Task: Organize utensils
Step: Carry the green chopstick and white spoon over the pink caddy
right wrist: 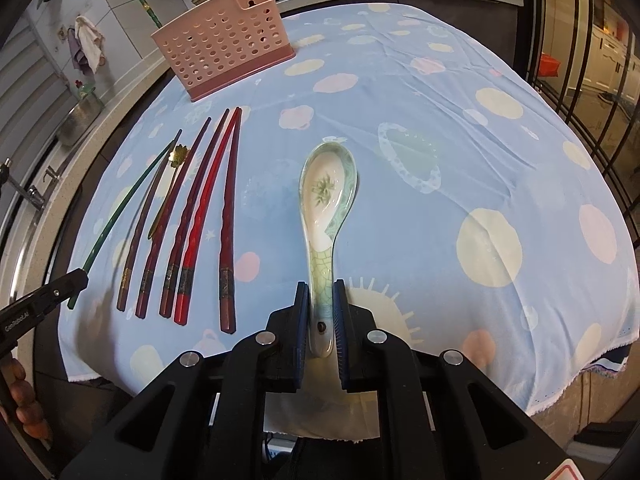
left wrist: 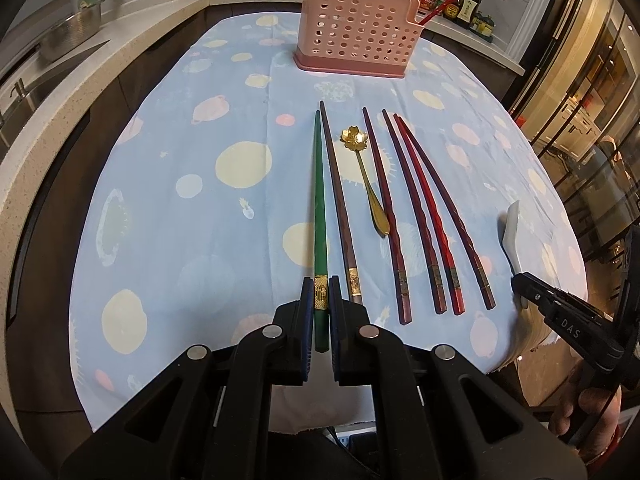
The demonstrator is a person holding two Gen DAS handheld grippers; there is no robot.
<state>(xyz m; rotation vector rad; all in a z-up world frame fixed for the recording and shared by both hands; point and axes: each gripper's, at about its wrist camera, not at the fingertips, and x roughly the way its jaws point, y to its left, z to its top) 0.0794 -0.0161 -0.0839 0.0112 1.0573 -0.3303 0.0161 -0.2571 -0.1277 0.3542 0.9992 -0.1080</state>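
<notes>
Gripping: left gripper (left wrist: 321, 292) fingers clench green chopstick (left wrist: 319, 208); right gripper (right wrist: 321, 300) fingers clench ceramic spoon (right wrist: 326, 196), near bench's front edge.
Obstacles: five chopsticks (left wrist: 404, 208), gold spoon (left wrist: 366, 178) between.
Far edge: pink holder (left wrist: 356, 32).

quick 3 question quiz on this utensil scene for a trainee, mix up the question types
1. True or false: the left claw is shut on the green chopstick.
2. What does the right claw grip? A) gold flower spoon B) ceramic spoon C) red chopstick
3. Fill in: a red chopstick already stands in the pink ___.

Key:
1. True.
2. B, the ceramic spoon; the gold flower spoon lies among the chopsticks on the tablecloth.
3. Holder, the pink holder.
</notes>
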